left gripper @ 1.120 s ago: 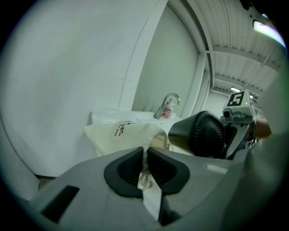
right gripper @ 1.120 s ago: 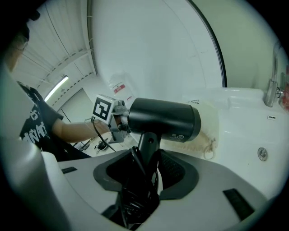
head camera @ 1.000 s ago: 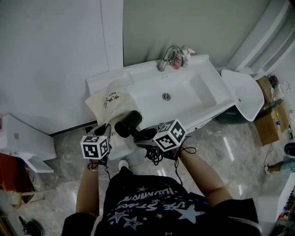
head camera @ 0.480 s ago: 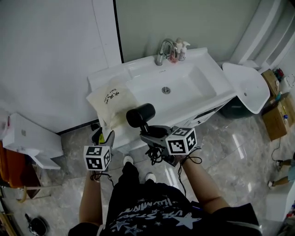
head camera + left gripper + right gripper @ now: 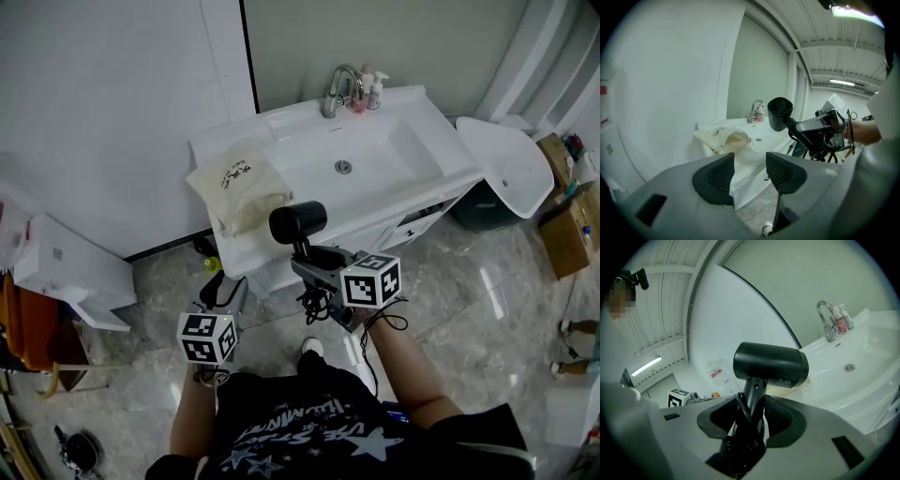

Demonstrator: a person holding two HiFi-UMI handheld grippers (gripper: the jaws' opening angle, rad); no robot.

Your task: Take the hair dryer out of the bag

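Note:
The black hair dryer (image 5: 298, 223) is out in the air in front of the counter, barrel up. My right gripper (image 5: 315, 269) is shut on its handle, and the coiled cord (image 5: 314, 305) hangs below. In the right gripper view the hair dryer (image 5: 771, 364) stands upright between the pads of the right gripper (image 5: 750, 414). The cream cloth bag (image 5: 239, 187) lies slumped on the left end of the white sink counter (image 5: 214, 148). My left gripper (image 5: 225, 292) is open and empty, well back from the bag (image 5: 723, 139). The left gripper (image 5: 747, 172) holds nothing.
A chrome faucet (image 5: 339, 89) and small bottles (image 5: 375, 89) stand behind the basin. A white rounded fixture (image 5: 502, 169) and cardboard boxes (image 5: 562, 230) are at the right. A white box (image 5: 66, 272) sits at the left on the marble floor.
My left gripper opened, let go of the bag and drew back from the counter. The right gripper lifted the hair dryer a little, turning it more upright.

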